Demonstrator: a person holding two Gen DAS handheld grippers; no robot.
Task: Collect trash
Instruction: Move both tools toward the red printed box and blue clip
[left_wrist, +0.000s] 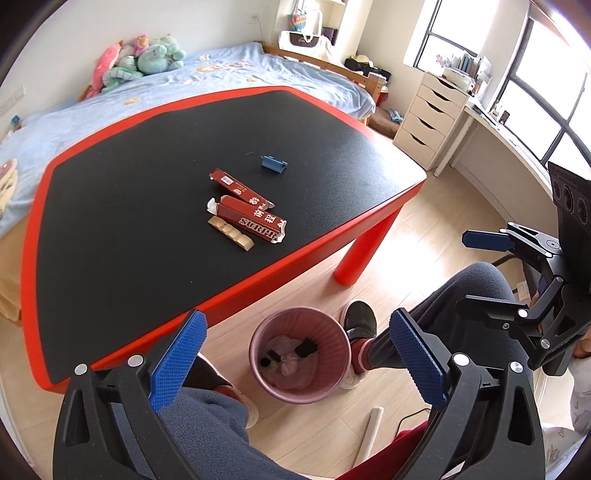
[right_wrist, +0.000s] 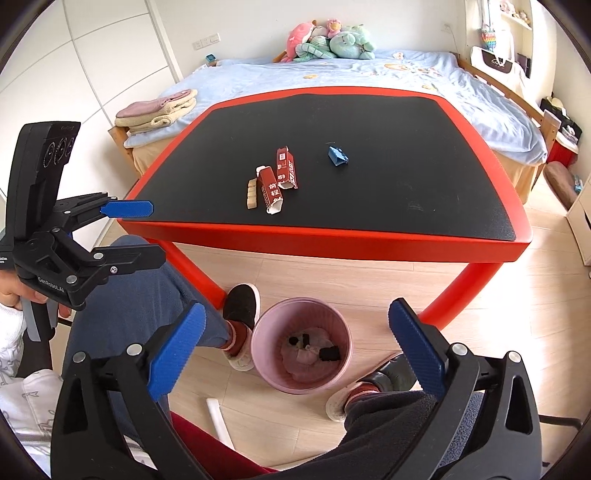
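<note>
Partly hidden by the person's knees, the pink ribbed waste bin (right_wrist: 301, 345) stands on the wood floor below the near bench (right_wrist: 332, 236) edge; inside lie crumpled plastic and small black scraps, hard to identify. Both the left gripper (left_wrist: 295, 363) and the right gripper (right_wrist: 295, 349) hang above it, jaws wide apart and empty. On the bench's black textured top, two torn red cartons (right_wrist: 277, 181) touch, a beige segmented strip (right_wrist: 252, 194) at their 9 o'clock, a folded blue piece (right_wrist: 338, 155) at 2 o'clock.

"SURPR" on a red carton (left_wrist: 253, 218) (partly cut off).
</note>
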